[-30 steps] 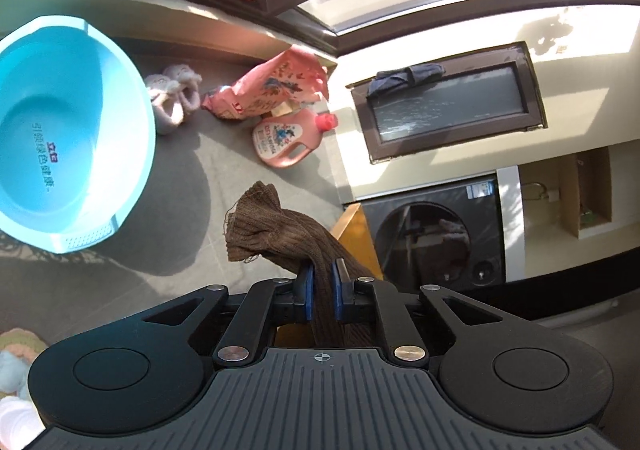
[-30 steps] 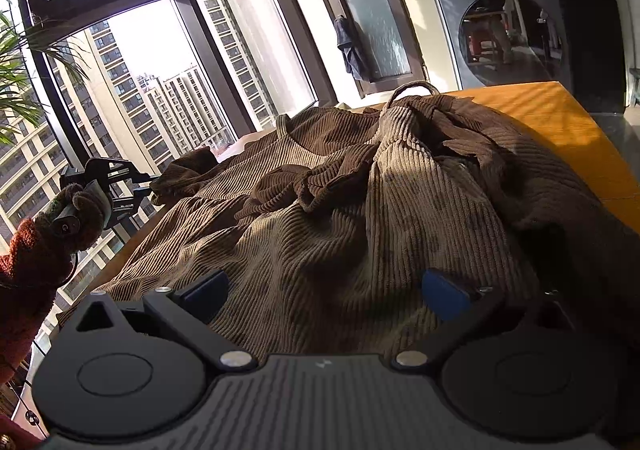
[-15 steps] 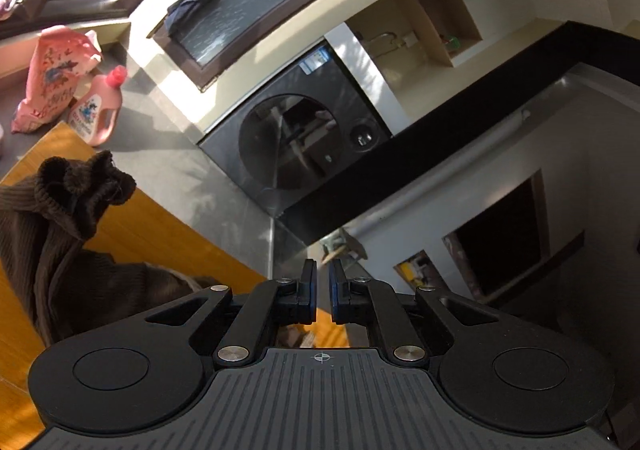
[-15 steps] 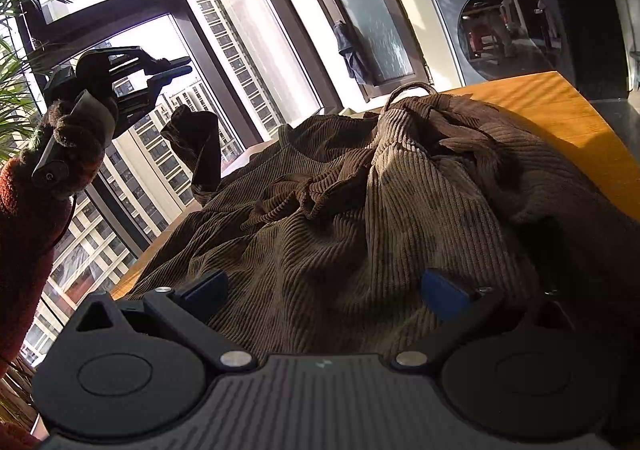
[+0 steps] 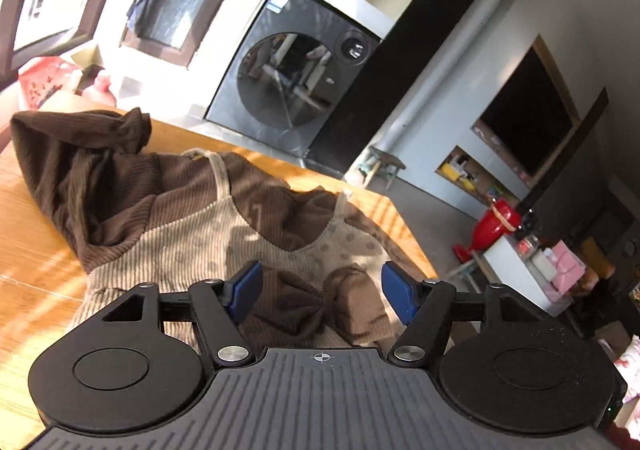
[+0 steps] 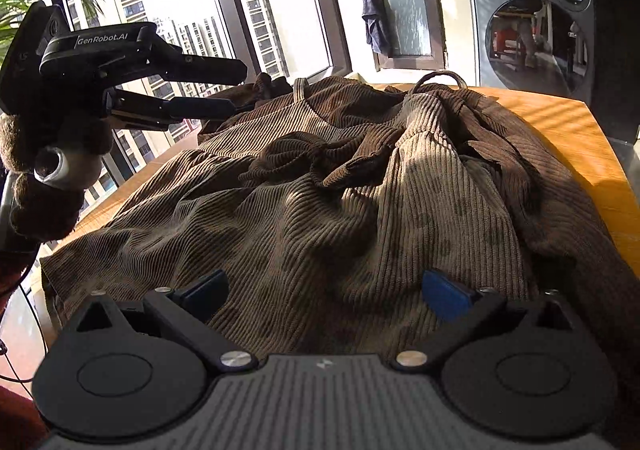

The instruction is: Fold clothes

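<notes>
While both sets of fingers stand spread and hold nothing, the brown ribbed knit garment [image 6: 340,186] lies rumpled on the orange wooden bench [image 6: 568,122].

Left gripper [image 5: 320,288]: garment dead ahead at 12 o'clock, a bunched dark-brown bow-like knot [image 5: 304,302] sitting right between its blue pads; sleeve heaped at 10 o'clock. Right gripper [image 6: 324,296]: over the hem end, cloth running away toward 12 o'clock, so long axis is along its view. My read: left is nearer the neckline and straps, right nearer the hem. Fabric is two-tone, tan spotted panel over dark brown, creased, not flat, no clean fold visible.
</notes>
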The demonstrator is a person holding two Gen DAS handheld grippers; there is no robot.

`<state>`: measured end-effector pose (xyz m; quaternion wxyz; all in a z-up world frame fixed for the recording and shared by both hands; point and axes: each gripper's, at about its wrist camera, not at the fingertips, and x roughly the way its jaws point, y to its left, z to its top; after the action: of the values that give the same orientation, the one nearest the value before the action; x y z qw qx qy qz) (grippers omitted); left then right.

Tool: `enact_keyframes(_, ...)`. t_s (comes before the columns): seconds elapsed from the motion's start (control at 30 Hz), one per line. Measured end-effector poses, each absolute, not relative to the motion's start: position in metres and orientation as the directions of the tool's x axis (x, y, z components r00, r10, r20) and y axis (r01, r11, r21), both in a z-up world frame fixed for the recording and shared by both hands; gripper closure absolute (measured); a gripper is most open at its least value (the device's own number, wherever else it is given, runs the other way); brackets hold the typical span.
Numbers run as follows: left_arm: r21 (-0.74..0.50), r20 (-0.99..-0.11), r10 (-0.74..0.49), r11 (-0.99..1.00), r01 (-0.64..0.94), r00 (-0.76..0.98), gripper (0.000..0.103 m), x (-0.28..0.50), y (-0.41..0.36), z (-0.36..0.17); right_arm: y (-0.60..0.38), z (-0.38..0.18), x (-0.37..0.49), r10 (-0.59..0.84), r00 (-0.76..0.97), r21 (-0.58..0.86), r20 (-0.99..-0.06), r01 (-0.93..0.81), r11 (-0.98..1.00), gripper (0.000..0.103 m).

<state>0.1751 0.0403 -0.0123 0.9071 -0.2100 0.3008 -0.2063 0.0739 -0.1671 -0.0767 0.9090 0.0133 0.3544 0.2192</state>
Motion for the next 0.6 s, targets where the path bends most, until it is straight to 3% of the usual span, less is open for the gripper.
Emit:
enact_keyframes(0.07,-0.462,-0.454,-0.437,0.861,0.214,0.777,0.02,0.173,0.054,-0.009,-0.165,-0.065,0.078,0.419,0.623,0.159,-0.66,-0.429,0.889,0.0)
enact_keyframes(0.13,-0.371,-0.452,-0.346,0.911,0.18,0.822,0.009,0.171,0.06,-0.009,-0.167,-0.05,0.083,0.45,0.597,0.168,-0.665,-0.467,0.868,0.0)
enact_keyframes(0.23,-0.234,-0.459,-0.195,0.968,0.094,0.866,0.007,0.177,0.073,-0.011,-0.148,-0.03,0.112,0.447,0.624,0.111,-0.641,-0.501,0.858,0.0)
enact_keyframes(0.43,-0.323,-0.493,-0.21,0.945,0.046,0.844,0.007,0.192,0.124,-0.016,-0.097,0.009,0.183,0.419,0.713,-0.054,-0.562,-0.537,0.842,0.001)
enact_keyframes(0.5,-0.338,-0.502,-0.221,0.94,0.045,0.836,0.005,0.19,0.137,-0.016,-0.077,0.019,0.208,0.42,0.729,-0.101,-0.541,-0.552,0.828,0.027)
enact_keyframes(0.57,-0.365,-0.502,-0.236,0.93,0.044,0.832,0.004,0.185,0.15,-0.016,-0.041,0.008,0.242,0.458,0.684,-0.099,-0.568,-0.609,0.787,0.043)
enact_keyframes(0.6,-0.38,-0.498,-0.244,0.924,0.043,0.832,0.004,0.182,0.156,-0.016,-0.026,0.002,0.258,0.461,0.678,-0.098,-0.573,-0.615,0.783,0.046)
